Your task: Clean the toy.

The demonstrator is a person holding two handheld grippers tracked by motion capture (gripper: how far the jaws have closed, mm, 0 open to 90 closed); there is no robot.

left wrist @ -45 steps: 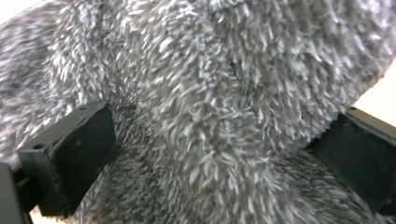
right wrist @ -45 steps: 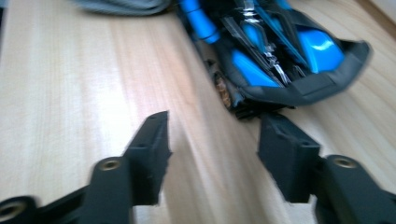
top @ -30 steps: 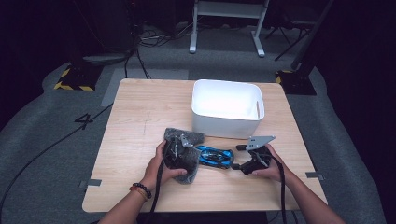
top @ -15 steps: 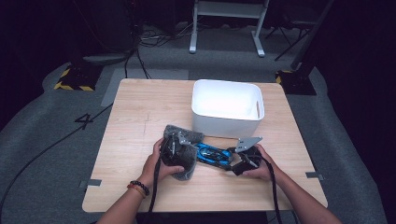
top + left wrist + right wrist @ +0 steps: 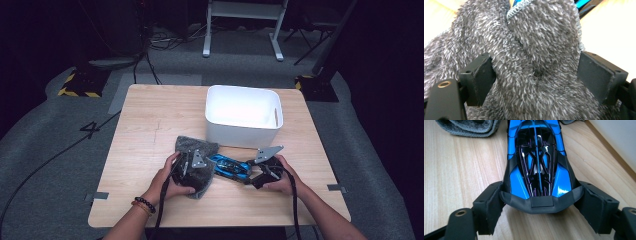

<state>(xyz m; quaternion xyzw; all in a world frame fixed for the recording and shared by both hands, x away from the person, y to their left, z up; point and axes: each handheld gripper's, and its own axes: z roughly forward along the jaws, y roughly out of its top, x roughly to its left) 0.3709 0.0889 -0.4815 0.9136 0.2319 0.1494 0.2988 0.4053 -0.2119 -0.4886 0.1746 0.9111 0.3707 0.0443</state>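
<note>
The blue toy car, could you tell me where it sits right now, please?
In the high view the blue toy car lies on the table's near half, just in front of the white bin, between the grey cloth and the right gripper.

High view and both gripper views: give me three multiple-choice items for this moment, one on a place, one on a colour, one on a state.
1. Where does the white bin stand relative to the toy car?
A. Farther from the person
B. Nearer the person
C. On top of it

2. What colour is the toy car's body?
A. Red and white
B. Blue and black
C. Yellow

3. What are the right gripper fingers doing?
A. Closed on the car's end
B. Holding the grey cloth
C. Inside the bin

Answers: 1 A, the bin sits beyond the car in the high view. 2 B, the right gripper view shows glossy blue and black. 3 A, both pads press the car's black end.
</note>
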